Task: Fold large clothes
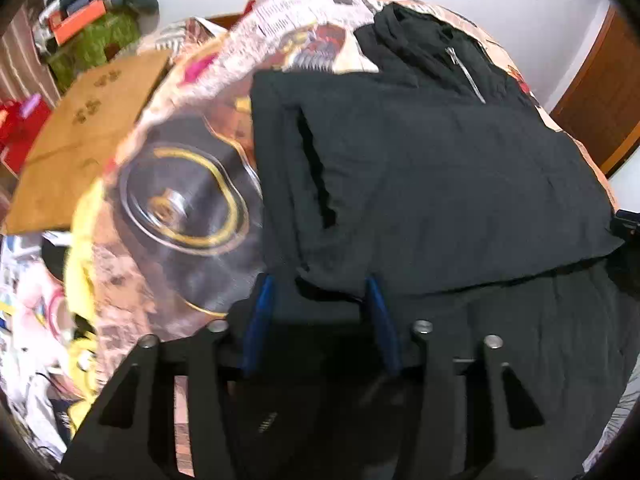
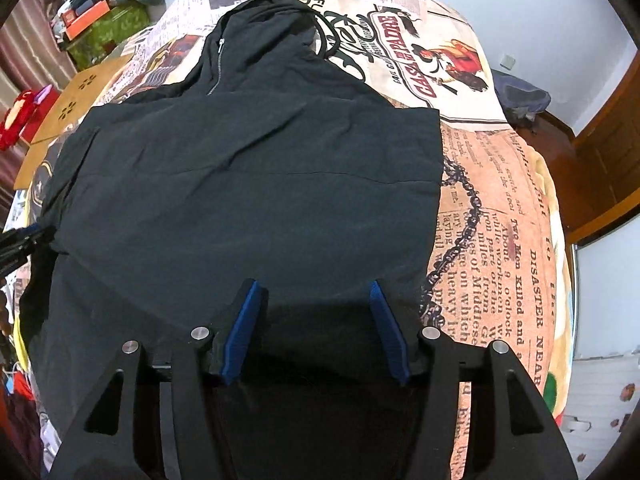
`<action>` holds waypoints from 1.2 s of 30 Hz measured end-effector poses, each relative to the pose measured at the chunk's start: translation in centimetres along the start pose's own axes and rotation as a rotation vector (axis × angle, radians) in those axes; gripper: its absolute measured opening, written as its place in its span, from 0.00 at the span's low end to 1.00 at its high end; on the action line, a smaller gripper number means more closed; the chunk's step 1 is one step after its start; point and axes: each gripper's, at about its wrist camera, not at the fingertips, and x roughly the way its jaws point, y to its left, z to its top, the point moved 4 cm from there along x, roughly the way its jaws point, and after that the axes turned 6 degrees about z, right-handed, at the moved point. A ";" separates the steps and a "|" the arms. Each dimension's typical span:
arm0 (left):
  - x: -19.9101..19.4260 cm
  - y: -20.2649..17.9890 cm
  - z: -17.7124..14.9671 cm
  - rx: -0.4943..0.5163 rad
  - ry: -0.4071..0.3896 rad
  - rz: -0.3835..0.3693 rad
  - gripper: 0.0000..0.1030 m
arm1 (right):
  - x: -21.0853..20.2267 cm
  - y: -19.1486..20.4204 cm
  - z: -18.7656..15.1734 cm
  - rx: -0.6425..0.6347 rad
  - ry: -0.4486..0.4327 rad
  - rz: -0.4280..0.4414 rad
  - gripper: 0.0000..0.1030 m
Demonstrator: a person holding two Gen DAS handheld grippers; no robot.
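Both claws, left claw (image 1: 320, 292) and right claw (image 2: 316, 300), gape wide, holding nothing, over the black hooded jacket (image 2: 248, 168) on the bed (image 2: 500, 200); slick cloth may slip, skewing the fold.

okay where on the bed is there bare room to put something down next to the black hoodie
Bare bedspread lies right of the black hoodie, out to the bed's edge, and beyond the hood toward the wall. The left is crowded: a cardboard sheet and piled clutter border it.

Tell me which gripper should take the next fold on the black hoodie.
Probably left. The left gripper is open around a raised edge of the black hoodie. The right gripper is open above flat cloth, with no edge between its fingers.
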 end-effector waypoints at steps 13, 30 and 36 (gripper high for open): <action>-6.2 -3.6 11.3 0.110 -0.212 0.040 0.56 | -3.3 0.0 6.1 0.003 -0.138 0.048 0.52; 1.2 -11.3 25.4 0.060 -0.240 -0.130 0.60 | -1.3 0.4 19.7 -0.087 -0.257 0.022 0.52; 7.7 -11.3 28.7 -0.048 -0.173 -0.171 0.60 | 3.3 0.1 24.0 -0.049 -0.220 0.034 0.52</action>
